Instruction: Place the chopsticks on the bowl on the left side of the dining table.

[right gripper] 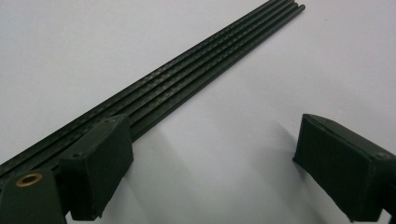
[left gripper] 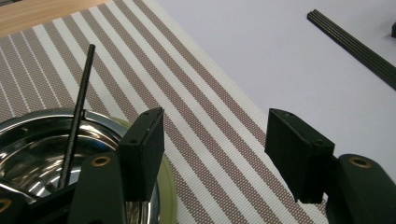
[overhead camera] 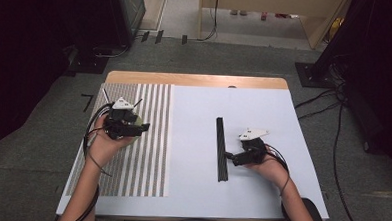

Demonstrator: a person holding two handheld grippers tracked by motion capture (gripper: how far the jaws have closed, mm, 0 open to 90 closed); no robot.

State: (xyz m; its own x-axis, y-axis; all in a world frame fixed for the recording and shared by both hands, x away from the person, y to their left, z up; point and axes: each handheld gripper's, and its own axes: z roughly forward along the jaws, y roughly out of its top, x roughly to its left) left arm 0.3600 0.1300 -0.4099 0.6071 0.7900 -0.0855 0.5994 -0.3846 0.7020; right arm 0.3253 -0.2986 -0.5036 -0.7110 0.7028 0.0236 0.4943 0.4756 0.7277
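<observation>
Several black chopsticks point(overhead camera: 222, 150) lie side by side in a row on the white table, running front to back. My right gripper point(overhead camera: 228, 156) is just right of their near half, jaws open with nothing between them. In the right gripper view the chopsticks point(right gripper: 187, 74) run past the left jaw of the right gripper point(right gripper: 210, 140). My left gripper point(overhead camera: 144, 129) hovers over the striped placemat point(overhead camera: 152, 153), open and empty. In the left gripper view the left gripper point(left gripper: 219, 135) stands beside a shiny metal bowl point(left gripper: 32, 140) with a black chopstick point(left gripper: 78, 105) leaning in it.
The placemat point(left gripper: 196, 93) covers the table's left part, the white sheet point(overhead camera: 263, 118) the rest. Black stick ends point(overhead camera: 105, 95) stick up behind the left hand. A pale green rim point(left gripper: 167, 186) shows under the bowl. Cables and dark stands ring the table on the floor.
</observation>
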